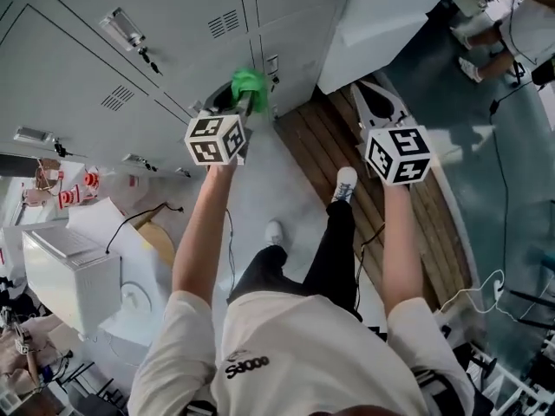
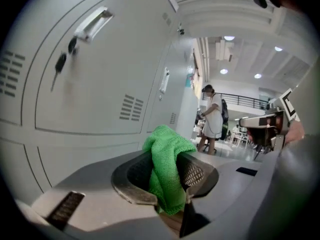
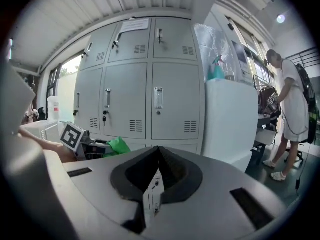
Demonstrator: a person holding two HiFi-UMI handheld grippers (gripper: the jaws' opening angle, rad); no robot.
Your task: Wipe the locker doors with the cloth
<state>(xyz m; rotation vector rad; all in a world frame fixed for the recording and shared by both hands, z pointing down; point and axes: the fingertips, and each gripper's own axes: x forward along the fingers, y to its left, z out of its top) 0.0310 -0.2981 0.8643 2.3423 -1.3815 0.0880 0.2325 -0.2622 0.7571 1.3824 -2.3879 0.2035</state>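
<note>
Grey locker doors [image 1: 173,33] fill the top of the head view. My left gripper [image 1: 245,102] is shut on a green cloth [image 1: 250,85], held just in front of a lower locker door near the floor; whether the cloth touches it I cannot tell. In the left gripper view the cloth [image 2: 167,169] bulges out between the jaws, with a locker door [image 2: 100,84] and its hanging key [image 2: 60,64] close on the left. My right gripper [image 1: 375,102] hangs to the right over the wooden floor, shut on nothing. The right gripper view shows the lockers [image 3: 150,99] ahead and the cloth [image 3: 117,145] at lower left.
A tall white cabinet [image 3: 227,119] stands right of the lockers. A person in white [image 3: 292,99] stands at far right. A wooden floor strip [image 1: 329,146] runs under my right gripper. A white chest freezer [image 1: 69,267] sits at left, and cables [image 1: 486,293] lie at right.
</note>
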